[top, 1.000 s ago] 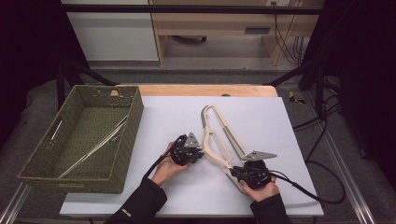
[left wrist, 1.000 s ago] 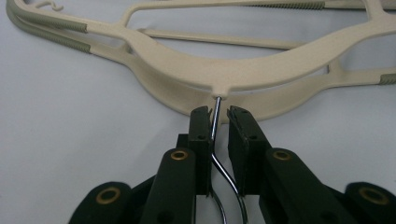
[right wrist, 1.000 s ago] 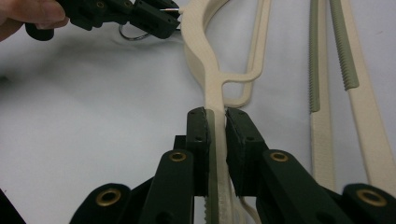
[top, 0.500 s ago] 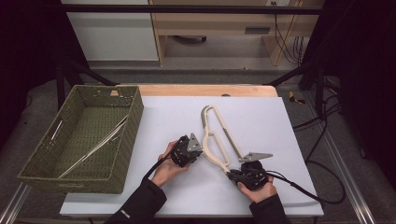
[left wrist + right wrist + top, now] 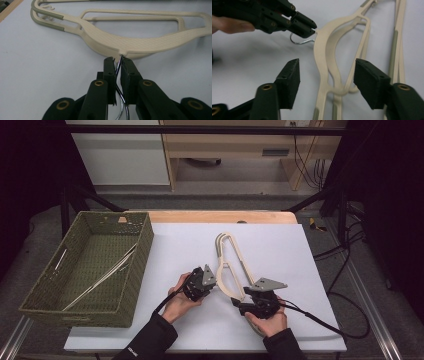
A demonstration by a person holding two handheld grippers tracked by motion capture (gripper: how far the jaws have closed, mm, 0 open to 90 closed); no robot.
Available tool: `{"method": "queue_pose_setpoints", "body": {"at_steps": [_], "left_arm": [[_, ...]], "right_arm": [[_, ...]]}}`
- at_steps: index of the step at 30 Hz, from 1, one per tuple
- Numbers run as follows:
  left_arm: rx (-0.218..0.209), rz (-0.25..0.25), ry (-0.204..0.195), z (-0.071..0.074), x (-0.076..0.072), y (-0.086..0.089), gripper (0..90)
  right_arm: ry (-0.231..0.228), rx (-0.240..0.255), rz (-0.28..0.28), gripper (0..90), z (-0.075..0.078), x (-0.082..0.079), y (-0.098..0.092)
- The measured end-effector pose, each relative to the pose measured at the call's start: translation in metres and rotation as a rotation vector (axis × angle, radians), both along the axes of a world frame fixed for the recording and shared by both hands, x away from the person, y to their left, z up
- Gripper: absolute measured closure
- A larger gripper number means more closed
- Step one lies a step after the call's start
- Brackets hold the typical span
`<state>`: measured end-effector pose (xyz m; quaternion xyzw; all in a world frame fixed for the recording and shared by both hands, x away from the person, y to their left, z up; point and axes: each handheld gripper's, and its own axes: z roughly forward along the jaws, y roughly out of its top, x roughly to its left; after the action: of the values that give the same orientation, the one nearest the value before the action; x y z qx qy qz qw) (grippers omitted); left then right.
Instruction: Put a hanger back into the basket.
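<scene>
The cream plastic clothes hangers [image 5: 231,265] lie stacked on the white tabletop [image 5: 280,245], right of the green woven basket [image 5: 131,270]. The left claw [image 5: 118,65] is clenched on a hanger's thin metal hook [image 5: 300,41]. The right claw [image 5: 327,75] has just been opening; its jaws stand released astride the hangers' arms.

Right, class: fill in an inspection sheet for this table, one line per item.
Surface: pale grey tabletop with a wooden strip along its far edge.
Job's things: cream hangers lying together, more than one; metal hook.
Clutter: green woven basket at the left, thin rods inside.
Grippers: left tool shut on the metal hook; right tool open over the hangers, jaws just opened, pads not touching them.
Cables: a black cable trails from the right tool.
Surroundings: wooden furniture behind, dark sides.
</scene>
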<state>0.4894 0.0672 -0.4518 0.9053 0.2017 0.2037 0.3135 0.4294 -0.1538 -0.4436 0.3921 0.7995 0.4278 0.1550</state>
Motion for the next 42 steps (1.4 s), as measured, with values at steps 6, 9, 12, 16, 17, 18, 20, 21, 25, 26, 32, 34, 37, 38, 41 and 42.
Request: {"method": "queue_pose_setpoints", "body": {"at_steps": [6, 9, 12, 16, 17, 18, 20, 21, 25, 26, 32, 34, 37, 38, 41, 42], "left_arm": [[0.010, 0.009, 0.013, 0.003, -0.003, 0.000, 82.8], [0.015, 0.014, 0.013, 0.005, -0.005, -0.001, 82.8], [0.015, 0.019, 0.025, 0.005, -0.007, -0.001, 82.8], [0.007, 0.020, 0.031, 0.005, -0.008, -0.002, 82.8], [0.006, 0.022, 0.032, 0.004, -0.008, -0.002, 82.8], [0.010, 0.023, 0.038, 0.004, -0.008, -0.002, 82.6], [0.008, 0.021, 0.045, 0.005, -0.007, -0.002, 82.6], [0.002, 0.015, 0.046, 0.007, -0.008, 0.000, 81.8], [-0.082, 0.006, 0.063, 0.018, -0.009, 0.008, 62.5], [-0.125, 0.012, 0.058, 0.024, -0.010, 0.012, 62.5], [-0.338, 0.059, 0.016, 0.065, -0.023, 0.050, 32.4], [-0.380, 0.063, -0.005, 0.076, -0.030, 0.063, 25.1], [-0.421, 0.081, -0.039, 0.086, -0.042, 0.082, 21.5], [-0.431, 0.086, -0.047, 0.088, -0.046, 0.088, 20.1], [-0.449, 0.100, -0.061, 0.089, -0.056, 0.101, 16.7], [-0.451, 0.104, -0.061, 0.088, -0.058, 0.105, 16.7]], "right_arm": [[0.011, -0.091, 0.025, 36.4, -0.008, 0.019, 0.026], [0.056, -0.123, 0.037, 39.1, -0.015, 0.026, 0.035], [0.055, -0.199, 0.046, 50.6, -0.021, 0.027, 0.041], [0.058, -0.217, 0.063, 63.9, -0.024, 0.027, 0.042], [0.068, -0.217, 0.068, 68.7, -0.024, 0.027, 0.043], [0.075, -0.213, 0.078, 73.0, -0.025, 0.026, 0.043], [0.068, -0.220, 0.092, 74.7, -0.025, 0.025, 0.045], [0.057, -0.222, 0.107, 75.1, -0.025, 0.025, 0.044], [0.037, -0.230, 0.109, 75.5, -0.023, 0.024, 0.042], [0.037, -0.230, 0.109, 75.5, -0.023, 0.024, 0.042], [0.019, -0.229, 0.099, 75.9, -0.017, 0.021, 0.040], [0.007, -0.225, 0.092, 76.2, -0.013, 0.020, 0.038], [-0.015, -0.223, 0.083, 76.7, -0.005, 0.018, 0.033], [-0.021, -0.222, 0.080, 77.0, -0.002, 0.017, 0.032], [-0.062, -0.230, 0.061, 78.5, 0.010, 0.013, 0.023], [-0.062, -0.230, 0.061, 78.5, 0.010, 0.013, 0.023]]}}
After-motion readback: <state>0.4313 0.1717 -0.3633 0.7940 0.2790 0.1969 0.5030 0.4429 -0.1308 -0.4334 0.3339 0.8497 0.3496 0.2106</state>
